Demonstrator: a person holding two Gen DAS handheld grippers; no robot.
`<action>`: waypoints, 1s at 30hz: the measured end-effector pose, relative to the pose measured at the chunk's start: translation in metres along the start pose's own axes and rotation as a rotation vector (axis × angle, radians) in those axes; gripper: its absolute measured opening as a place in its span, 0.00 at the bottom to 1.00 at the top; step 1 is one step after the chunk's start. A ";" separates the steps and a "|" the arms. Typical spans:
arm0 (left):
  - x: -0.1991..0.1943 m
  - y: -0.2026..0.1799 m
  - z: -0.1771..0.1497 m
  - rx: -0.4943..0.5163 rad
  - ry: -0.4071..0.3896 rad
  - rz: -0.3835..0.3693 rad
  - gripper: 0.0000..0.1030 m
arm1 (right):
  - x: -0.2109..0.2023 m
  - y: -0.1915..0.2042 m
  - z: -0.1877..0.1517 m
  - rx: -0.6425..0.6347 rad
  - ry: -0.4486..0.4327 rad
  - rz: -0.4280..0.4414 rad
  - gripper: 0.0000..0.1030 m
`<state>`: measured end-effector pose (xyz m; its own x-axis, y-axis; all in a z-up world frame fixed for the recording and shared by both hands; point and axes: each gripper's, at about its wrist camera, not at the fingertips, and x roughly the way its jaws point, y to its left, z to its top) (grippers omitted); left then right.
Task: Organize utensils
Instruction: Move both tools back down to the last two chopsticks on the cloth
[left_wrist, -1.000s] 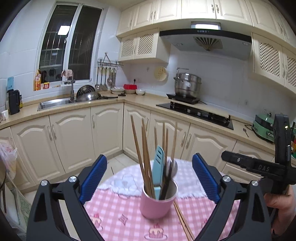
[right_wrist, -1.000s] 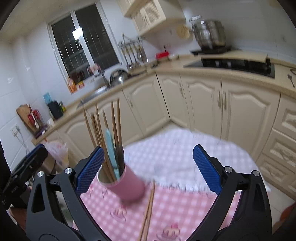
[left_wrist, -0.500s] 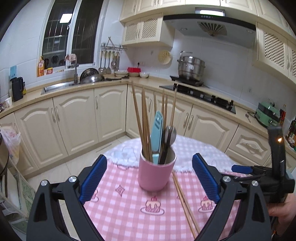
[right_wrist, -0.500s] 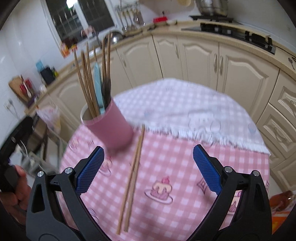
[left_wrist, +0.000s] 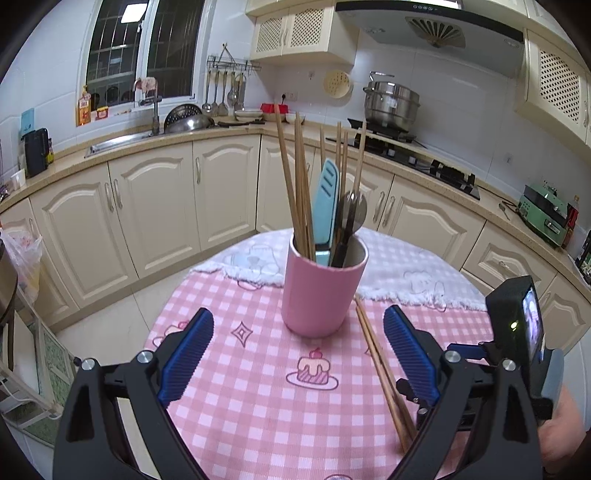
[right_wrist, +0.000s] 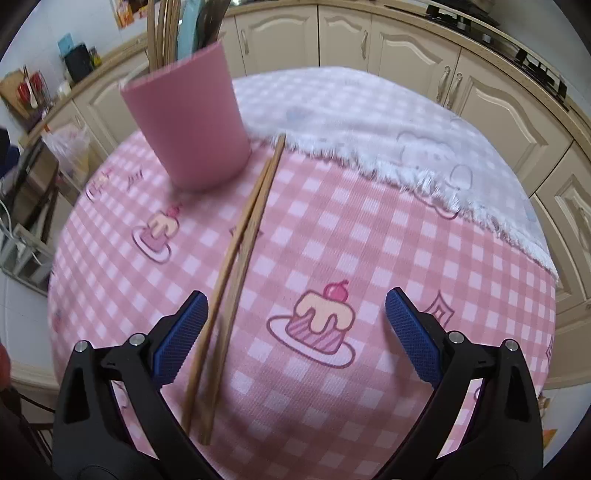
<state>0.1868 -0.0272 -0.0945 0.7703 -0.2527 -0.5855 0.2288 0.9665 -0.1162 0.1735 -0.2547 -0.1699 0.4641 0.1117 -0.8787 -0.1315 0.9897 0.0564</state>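
left tongs: your left gripper (left_wrist: 298, 354) was spread wide, holding nothing, with the tall pink matte cylindrical cup (left_wrist: 320, 288) centred in the gap beyond its tips, mid-frame in the left view.
right tongs: your right gripper (right_wrist: 295, 334) was also spread and holding nothing. The pair of slim brown wooden chopsticks (right_wrist: 236, 266) ran from frame centre down to lower left and passed just beside the left blue ribbed pad (right_wrist: 181, 334).
task item: the loose chopsticks lay flat on the pink checked cloth (right_wrist: 369, 240). Their far tips sat just beside the cup base and the fringe of the white fluffy towel (right_wrist: 388, 122).
risk 1: the sticks were off-centre, toward your left pad. A close from there would likely have shoved them sideways or caught only one.
risk 2: they were thin, smooth and round, so a tip pinch could have let them scissor or roll out.
risk 3: the cup was tall and top-heavy, packed with long wooden chopsticks (left_wrist: 299, 184), a pale blue plastic spatula (left_wrist: 327, 206) and dark metal cutlery (left_wrist: 351, 218). Bumping it on insertion could have tipped it.
risk 4: the cloth was soft, so dragging the pads could have bunched it up.
surfaces: the pads were ribbed and the cup walls smooth.
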 end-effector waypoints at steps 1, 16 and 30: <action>0.001 0.000 -0.001 -0.001 0.005 0.000 0.89 | 0.003 0.002 -0.002 -0.014 0.010 -0.013 0.92; 0.034 -0.026 -0.018 0.056 0.120 -0.015 0.89 | 0.014 -0.016 -0.007 -0.035 0.025 -0.076 0.92; 0.108 -0.067 -0.041 0.150 0.348 0.008 0.88 | 0.011 -0.048 -0.012 -0.077 0.021 -0.028 0.92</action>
<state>0.2306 -0.1173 -0.1826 0.5298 -0.1901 -0.8265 0.3281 0.9446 -0.0070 0.1740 -0.3017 -0.1883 0.4499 0.0809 -0.8894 -0.1860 0.9825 -0.0047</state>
